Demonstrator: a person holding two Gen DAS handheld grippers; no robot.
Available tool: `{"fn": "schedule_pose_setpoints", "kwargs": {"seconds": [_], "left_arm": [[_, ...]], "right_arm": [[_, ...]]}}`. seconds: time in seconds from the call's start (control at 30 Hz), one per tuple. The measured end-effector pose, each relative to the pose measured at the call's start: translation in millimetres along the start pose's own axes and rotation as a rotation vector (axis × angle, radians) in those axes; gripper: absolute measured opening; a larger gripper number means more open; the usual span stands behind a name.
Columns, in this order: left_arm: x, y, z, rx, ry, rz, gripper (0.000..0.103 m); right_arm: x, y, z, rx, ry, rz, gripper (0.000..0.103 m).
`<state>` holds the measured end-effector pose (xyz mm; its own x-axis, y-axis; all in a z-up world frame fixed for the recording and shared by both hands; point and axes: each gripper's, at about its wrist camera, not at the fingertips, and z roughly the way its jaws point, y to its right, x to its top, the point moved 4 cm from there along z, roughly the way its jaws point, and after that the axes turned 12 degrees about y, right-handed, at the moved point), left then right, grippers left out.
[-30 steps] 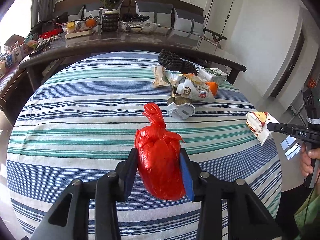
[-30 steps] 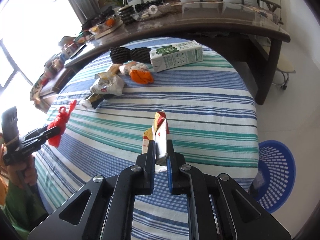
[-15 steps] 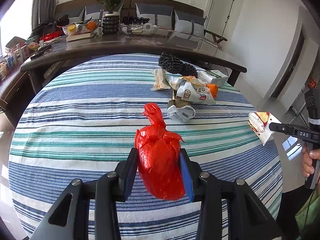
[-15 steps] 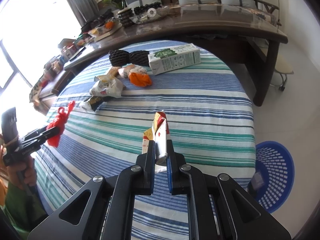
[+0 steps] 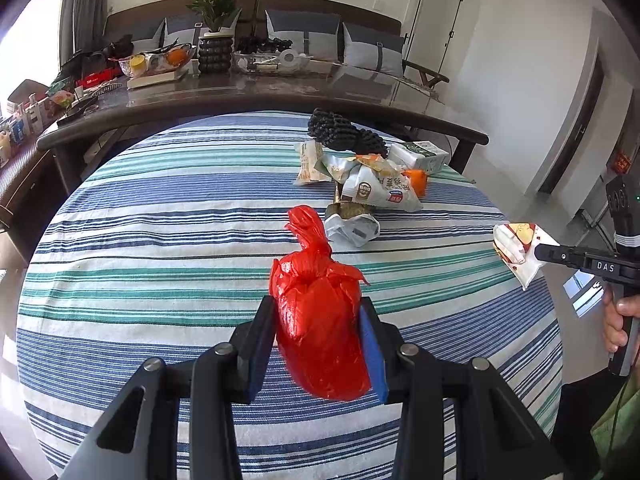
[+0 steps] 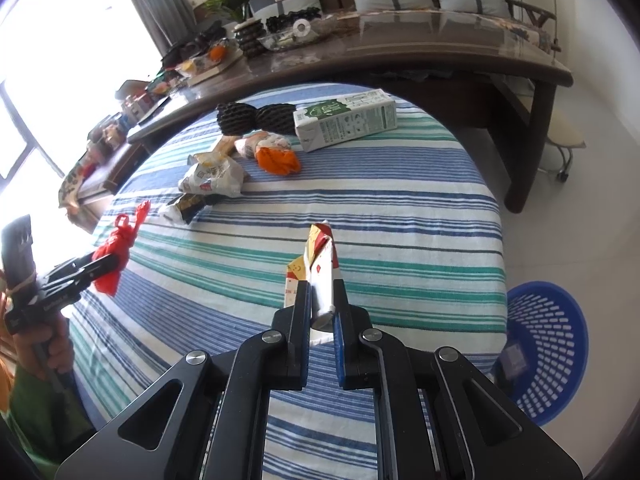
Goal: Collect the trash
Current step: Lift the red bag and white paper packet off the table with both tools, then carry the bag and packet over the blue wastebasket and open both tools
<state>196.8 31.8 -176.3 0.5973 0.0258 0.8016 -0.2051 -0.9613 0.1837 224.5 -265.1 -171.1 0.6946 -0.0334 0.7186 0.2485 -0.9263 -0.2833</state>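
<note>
Grippers both loaded — left gripper clamps red bag, jaws wide around it; right gripper pinches flattened carton, jaws nearly together — above striped table.

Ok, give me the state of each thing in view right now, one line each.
Left gripper: shut on red bag.
Red bag: knotted, held above table.
Right gripper: shut on wrapper.
Wrapper: flattened, upright between fingers.
Milk carton: lying on its side.
Blue basket: on floor, beside table.

The left gripper clamps a knotted red bag above the striped tablecloth. Wrappers lie beyond it.
</note>
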Motion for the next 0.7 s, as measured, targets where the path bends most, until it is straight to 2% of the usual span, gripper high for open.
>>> {"fn": "schedule_pose_setpoints", "kwargs": {"seconds": [0.2, 0.33, 0.5, 0.7], "left_arm": [[-2, 6, 3, -0.006, -0.011, 0.015, 0.041], [-2, 28, -3, -0.032, -0.011, 0.049, 0.041], [4, 90, -12, -0.141, -0.021, 0.119, 0.041], [20, 191, -12, -0.330, -0.034, 0.160, 0.041]], "right_arm": [[0, 6, -4, -0.005, 0.009, 0.017, 0.008], [4, 15, -14, -0.011, 0.029, 0.042, 0.008], [14, 48, -41, -0.062, 0.079, 0.080, 0.009], [19, 105, -77, -0.172, 0.097, 0.096, 0.009]]}}
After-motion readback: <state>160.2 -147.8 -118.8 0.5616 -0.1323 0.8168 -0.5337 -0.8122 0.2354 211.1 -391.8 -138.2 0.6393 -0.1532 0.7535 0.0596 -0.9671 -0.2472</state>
